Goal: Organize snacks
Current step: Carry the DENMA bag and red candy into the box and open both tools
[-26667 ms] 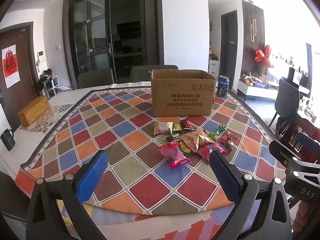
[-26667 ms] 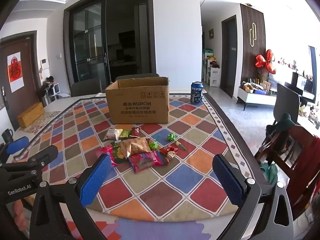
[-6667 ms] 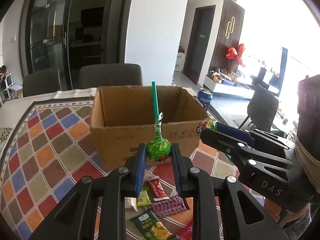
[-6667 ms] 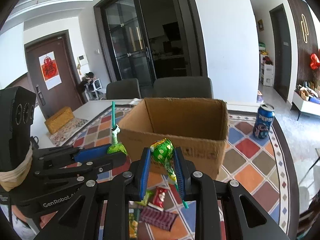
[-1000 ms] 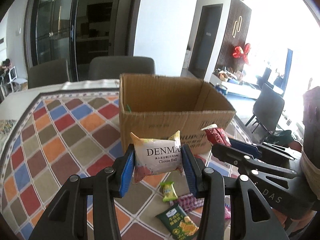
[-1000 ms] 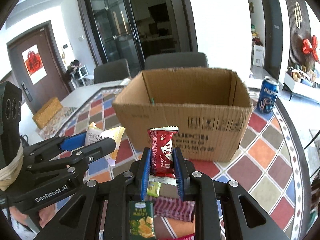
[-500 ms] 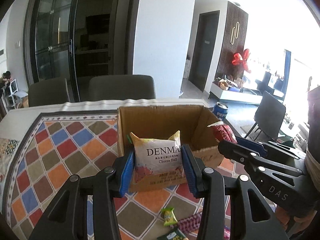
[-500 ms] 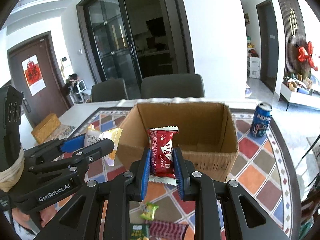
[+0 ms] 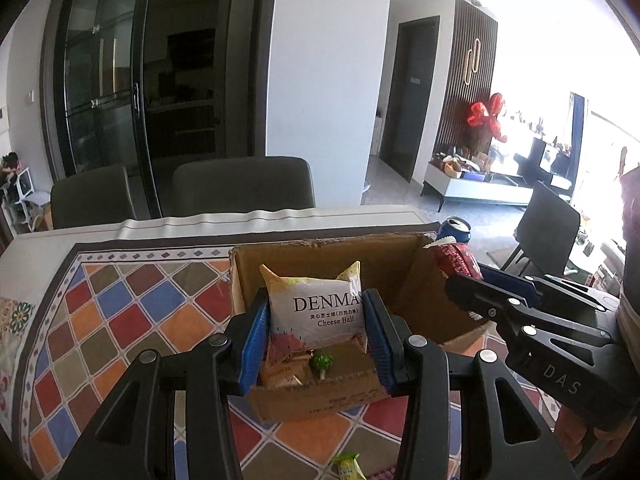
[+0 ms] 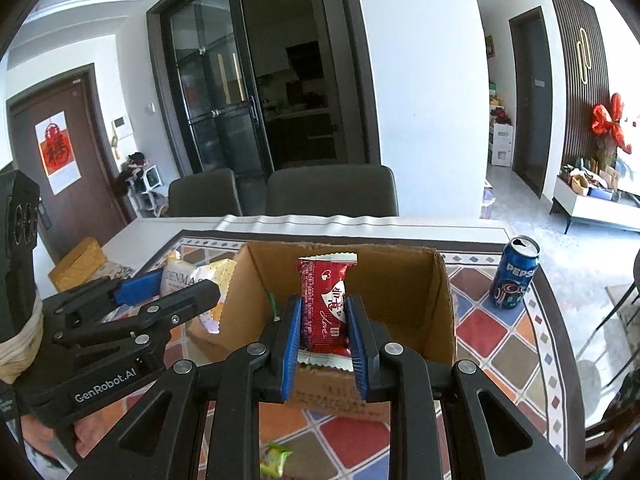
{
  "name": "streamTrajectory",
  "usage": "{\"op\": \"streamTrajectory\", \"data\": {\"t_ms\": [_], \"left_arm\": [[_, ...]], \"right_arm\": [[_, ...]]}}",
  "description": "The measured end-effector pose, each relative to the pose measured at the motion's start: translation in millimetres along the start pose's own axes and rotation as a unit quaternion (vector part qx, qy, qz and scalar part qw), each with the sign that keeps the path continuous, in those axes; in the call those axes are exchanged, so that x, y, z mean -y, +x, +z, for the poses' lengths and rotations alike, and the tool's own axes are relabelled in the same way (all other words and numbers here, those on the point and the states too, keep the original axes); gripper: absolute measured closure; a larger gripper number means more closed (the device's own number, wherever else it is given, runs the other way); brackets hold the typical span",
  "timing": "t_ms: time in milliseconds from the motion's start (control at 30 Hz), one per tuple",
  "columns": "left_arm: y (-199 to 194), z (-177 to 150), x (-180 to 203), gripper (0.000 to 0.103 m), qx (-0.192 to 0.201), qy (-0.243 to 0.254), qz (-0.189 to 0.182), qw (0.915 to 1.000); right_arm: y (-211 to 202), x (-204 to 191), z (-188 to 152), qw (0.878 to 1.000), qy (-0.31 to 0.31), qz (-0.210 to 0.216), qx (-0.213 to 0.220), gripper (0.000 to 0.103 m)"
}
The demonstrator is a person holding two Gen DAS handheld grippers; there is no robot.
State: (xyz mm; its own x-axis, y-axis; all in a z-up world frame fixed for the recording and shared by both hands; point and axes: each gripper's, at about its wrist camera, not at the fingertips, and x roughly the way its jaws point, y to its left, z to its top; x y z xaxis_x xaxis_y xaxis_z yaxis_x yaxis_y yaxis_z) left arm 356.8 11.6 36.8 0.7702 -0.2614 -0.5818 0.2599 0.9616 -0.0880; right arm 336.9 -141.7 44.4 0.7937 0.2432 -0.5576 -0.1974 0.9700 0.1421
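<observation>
My left gripper [image 9: 316, 324] is shut on a white DENMA cheese ball bag [image 9: 316, 308] and holds it over the open cardboard box [image 9: 404, 264]. My right gripper [image 10: 322, 328] is shut on a red snack packet [image 10: 325, 304] and holds it over the same box [image 10: 400, 280]. Inside the box lie an orange packet [image 9: 280, 372] and a green lollipop [image 9: 322, 362]. In the right wrist view the left gripper [image 10: 176, 284] with its bag [image 10: 180, 276] shows at the box's left side. In the left wrist view the right gripper [image 9: 472, 280] shows at the box's right side.
A Pepsi can [image 10: 514, 272] stands on the patterned tablecloth [image 9: 120, 320] right of the box. A small green snack [image 10: 276, 460] lies on the cloth in front of the box. Two dark chairs [image 10: 332, 192] stand behind the table. A woven box [image 10: 78, 264] sits far left.
Both grippers have risen and moved forward with their snacks, from in front of the box to above its opening. The box's inside now shows below them.
</observation>
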Motion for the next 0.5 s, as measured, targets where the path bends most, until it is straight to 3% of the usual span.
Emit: {"op": "streamTrajectory", "data": {"t_ms": [300,333,400,433,467,500], "left_arm": [[29.4,13.0,-2.4,0.055,-0.019,-0.005,0.004,0.9998],[32.3,14.7,-2.3,0.054,-0.022,-0.005,0.010,0.9997],[35.7,17.0,-2.7,0.038,-0.026,-0.006,0.033,0.9991],[34.6,17.0,-2.7,0.034,-0.024,-0.009,0.048,0.9985],[31.9,15.4,-3.5,0.031,-0.021,-0.010,0.050,0.9985],[29.1,13.5,-3.0,0.031,-0.021,-0.009,0.051,0.9984]], "right_arm": [[29.7,14.3,9.0,1.000,0.006,-0.008,-0.015,0.079],[31.9,14.7,9.7,1.000,0.006,-0.010,-0.016,0.079],[37.1,15.9,11.0,1.000,0.005,-0.015,-0.018,0.078],[37.7,15.6,11.0,1.000,0.004,-0.017,-0.015,0.075],[38.9,15.5,11.1,1.000,0.004,-0.022,-0.016,0.062],[38.7,16.3,10.5,0.999,0.007,-0.034,-0.018,0.059]]}}
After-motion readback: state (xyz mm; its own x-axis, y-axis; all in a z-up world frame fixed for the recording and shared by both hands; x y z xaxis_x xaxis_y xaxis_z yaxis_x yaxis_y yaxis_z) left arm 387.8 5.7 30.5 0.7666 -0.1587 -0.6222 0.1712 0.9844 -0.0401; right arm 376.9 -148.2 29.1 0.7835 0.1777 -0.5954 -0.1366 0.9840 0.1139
